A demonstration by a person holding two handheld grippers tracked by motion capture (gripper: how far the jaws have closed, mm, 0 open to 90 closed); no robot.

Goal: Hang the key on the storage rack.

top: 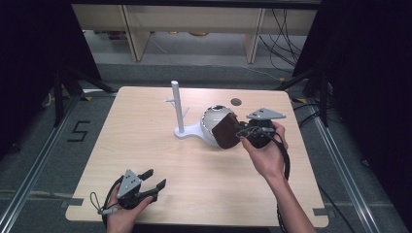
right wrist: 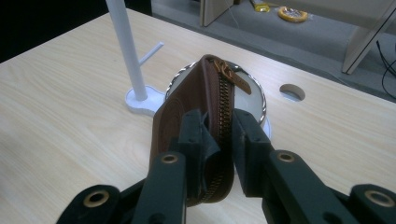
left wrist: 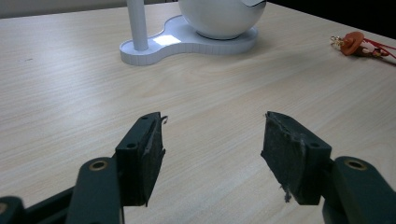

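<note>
Right tongs (right wrist: 219,135) are clamped on a brown zip pouch (right wrist: 187,112), pads pinching it edge-on w/ the zipper running up between the jaws. Pouch is held upright just over the white bowl (right wrist: 254,88), which sits on a white stand (top: 187,131) w/ a thin pole (top: 177,104) beside it. In the high view the right tongs (top: 243,130) come at the bowl from its right side, pouch covering most of the bowl's mouth.

Left tongs (left wrist: 212,154) are wide open w/ nothing between the pads, parked low at the near-left corner of the table (top: 145,145), well apart from the stand.

Step in hand looks like putting the pouch into the bowl. To do it well:
- Centre the pouch over the rim before lowering; it looks about as wide as the bowl, so it'll prob. need to go in tilted or edge-first.
- Keep clear of the pole, which stands near the bowl.
- Bowl looks round-bottomed, just resting on the stand, so go down gently, no sideways push.
- Open only once the pouch rests on the bowl, then back out the way it came.

Small orange item (left wrist: 352,44) lies off to the side; not in the way.
</note>
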